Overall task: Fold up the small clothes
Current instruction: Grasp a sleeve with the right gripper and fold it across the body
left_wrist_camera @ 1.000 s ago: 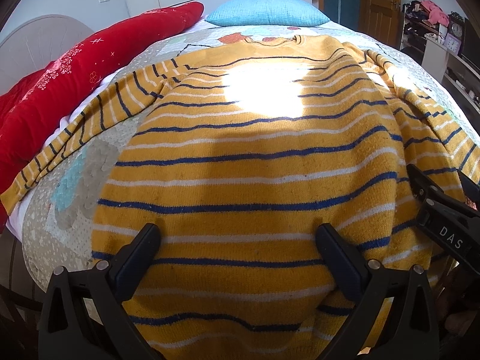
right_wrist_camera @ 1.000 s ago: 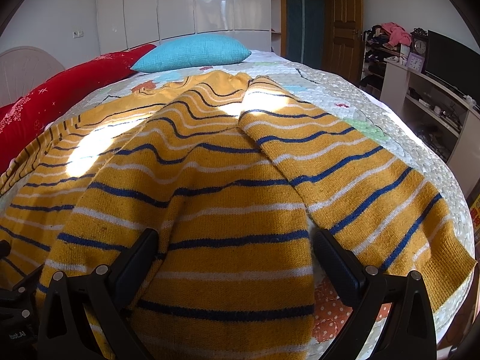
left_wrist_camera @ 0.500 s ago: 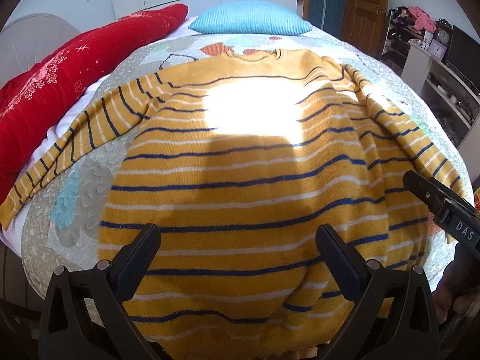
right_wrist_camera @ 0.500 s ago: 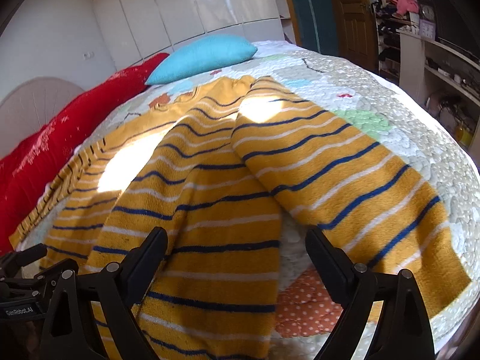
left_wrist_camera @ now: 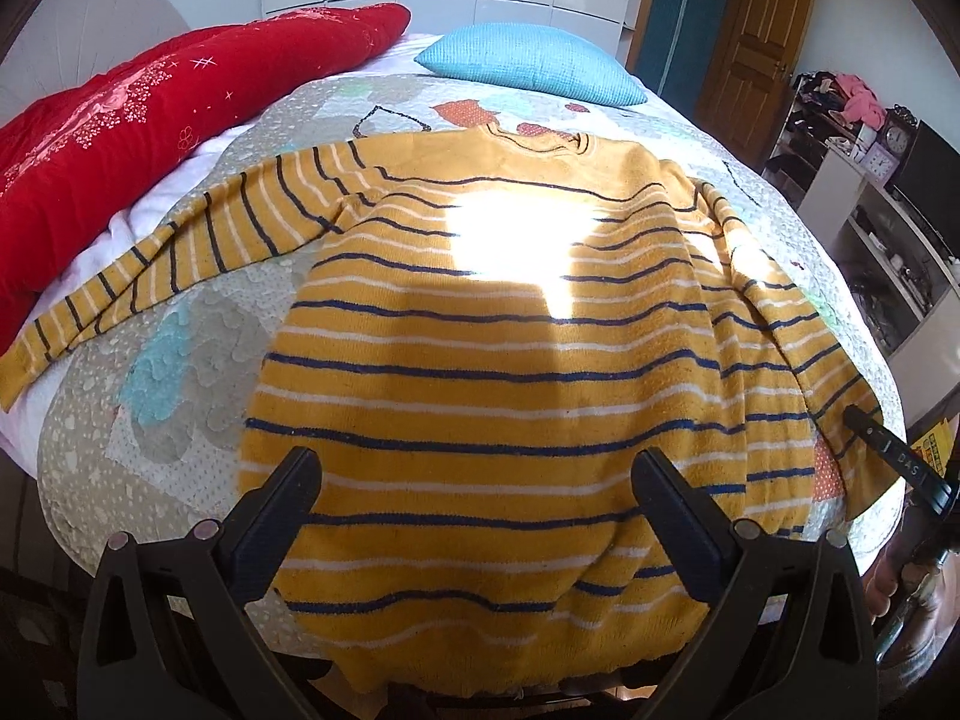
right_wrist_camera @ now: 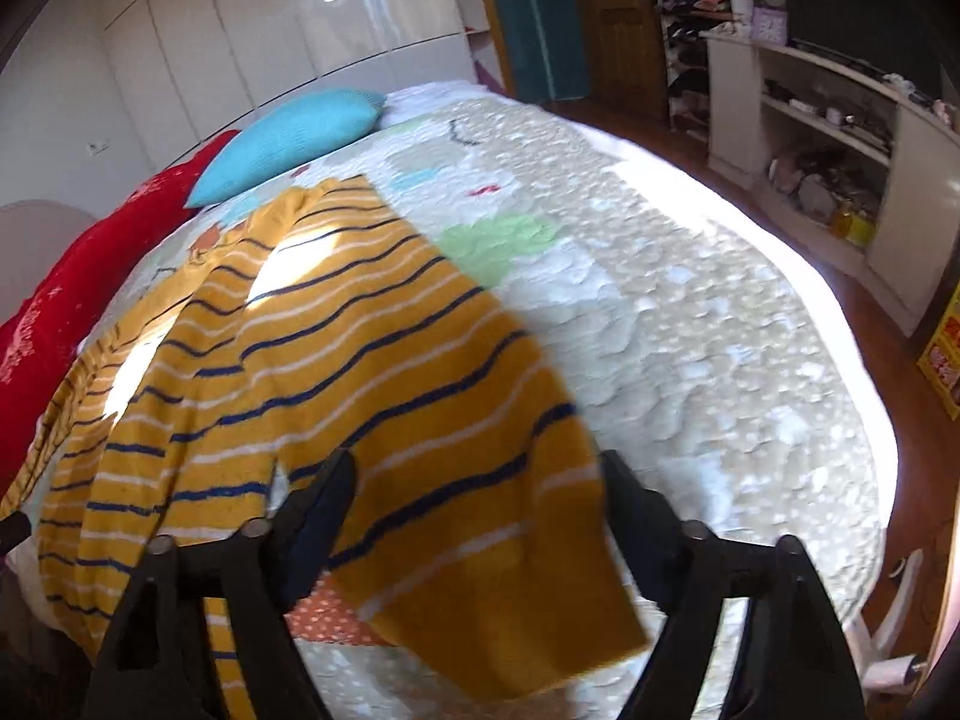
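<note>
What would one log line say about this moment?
sweater flat on bed | left tool open above hem | right tool closing around sleeve cuff, not yet pinched

left hand-held gripper [left_wrist_camera: 477,489]: black fingers | right hand-held gripper [right_wrist_camera: 474,495]: black, silver screws

My fingers [left_wrist_camera: 282,516] are black. The sweater [left_wrist_camera: 480,360] is mustard yellow with thin horizontal stripes alternating dark blue and white; the same stripes ring its sleeve [right_wrist_camera: 456,420]. The quilt [right_wrist_camera: 690,330] is pale beige and dotted, with patches of light blue, green and orange with white dots. One pillow [left_wrist_camera: 528,63] is turquoise. The bolster [left_wrist_camera: 150,114] is red with a white snowflake print. The wardrobe [right_wrist_camera: 270,42] is glossy white.
</note>
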The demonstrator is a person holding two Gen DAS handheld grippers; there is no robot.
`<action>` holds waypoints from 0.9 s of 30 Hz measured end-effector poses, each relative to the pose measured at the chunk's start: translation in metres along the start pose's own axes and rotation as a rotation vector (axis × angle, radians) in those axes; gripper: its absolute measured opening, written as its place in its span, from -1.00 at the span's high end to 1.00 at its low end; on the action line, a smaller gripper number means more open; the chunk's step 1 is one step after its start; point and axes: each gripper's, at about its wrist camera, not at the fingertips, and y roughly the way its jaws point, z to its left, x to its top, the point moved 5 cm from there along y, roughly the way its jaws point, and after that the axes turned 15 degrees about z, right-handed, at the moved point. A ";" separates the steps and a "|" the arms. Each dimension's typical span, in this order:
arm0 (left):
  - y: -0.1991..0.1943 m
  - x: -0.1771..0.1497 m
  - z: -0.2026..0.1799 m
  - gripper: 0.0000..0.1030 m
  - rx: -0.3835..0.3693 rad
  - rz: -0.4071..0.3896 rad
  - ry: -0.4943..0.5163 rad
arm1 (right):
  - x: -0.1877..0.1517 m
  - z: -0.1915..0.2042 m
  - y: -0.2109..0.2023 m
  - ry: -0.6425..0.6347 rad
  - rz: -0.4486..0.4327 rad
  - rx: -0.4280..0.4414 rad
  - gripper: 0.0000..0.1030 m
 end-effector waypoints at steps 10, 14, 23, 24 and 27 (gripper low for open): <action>-0.017 0.001 0.024 -1.00 0.009 -0.044 -0.048 | 0.059 -0.042 -0.032 0.018 -0.087 -0.337 0.78; -0.016 0.001 0.042 -1.00 0.007 -0.041 -0.087 | 0.086 -0.110 -0.035 0.202 -0.028 -0.471 0.64; -0.009 -0.006 0.099 -1.00 0.027 -0.013 -0.224 | 0.060 -0.055 -0.050 0.091 -0.052 -0.194 -0.41; -0.011 -0.006 0.106 -1.00 0.032 -0.017 -0.237 | 0.056 -0.044 -0.043 0.073 -0.034 -0.158 -0.41; -0.018 -0.004 0.134 -1.00 0.048 -0.045 -0.292 | 0.046 -0.011 -0.024 0.043 0.008 -0.098 -0.41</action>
